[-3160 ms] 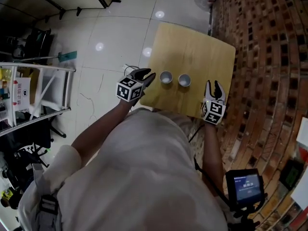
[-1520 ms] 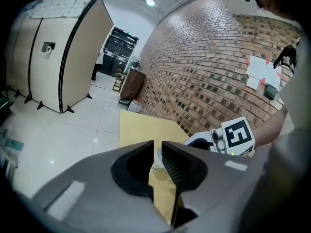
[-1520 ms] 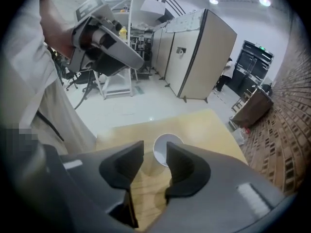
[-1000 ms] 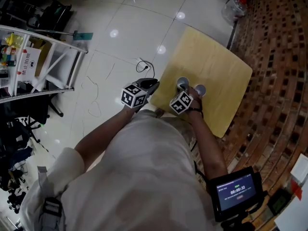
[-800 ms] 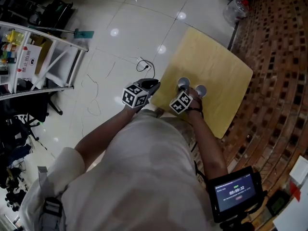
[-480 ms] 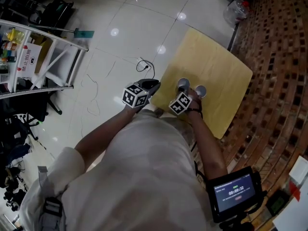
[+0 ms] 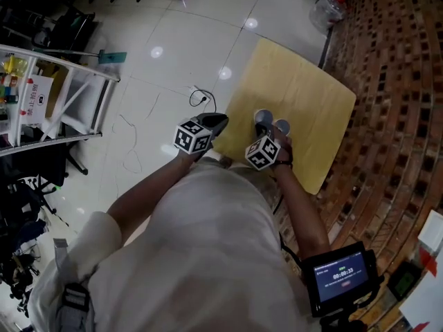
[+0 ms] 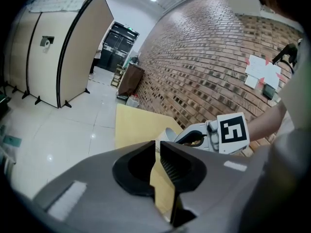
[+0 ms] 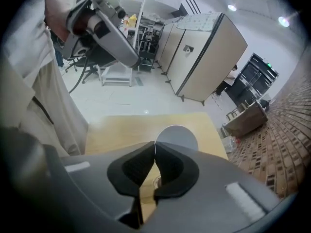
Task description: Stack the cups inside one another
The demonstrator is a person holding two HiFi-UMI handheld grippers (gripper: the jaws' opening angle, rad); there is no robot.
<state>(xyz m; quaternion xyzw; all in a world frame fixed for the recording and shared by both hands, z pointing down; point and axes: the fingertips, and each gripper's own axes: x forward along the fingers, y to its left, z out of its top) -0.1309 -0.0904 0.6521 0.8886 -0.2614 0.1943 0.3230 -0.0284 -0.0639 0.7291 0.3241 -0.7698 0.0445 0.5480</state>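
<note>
Two small grey cups stand close together on the pale wooden table (image 7: 304, 81). My right gripper (image 7: 261, 128) is shut on the rim of the left cup (image 7: 263, 117), which looks raised a little off the wood. The other cup (image 7: 282, 126) stands just right of it. In the right gripper view the held cup (image 9: 180, 136) shows above the closed jaws of the right gripper (image 9: 154, 147). My left gripper (image 7: 220, 121) hovers at the table's left edge. Its jaws are closing to a narrow gap with nothing between them. The left gripper view also shows the held cup (image 8: 167, 134).
A white shelf rack (image 7: 41, 95) stands far left on the tiled floor, and a cable (image 7: 197, 97) lies near the table. A brick wall (image 7: 394, 81) runs along the right. A small screen (image 7: 339, 274) hangs at the person's right side.
The right gripper has shut on the left cup's rim and risen slightly with it. The left gripper has stayed by the table's left edge.
</note>
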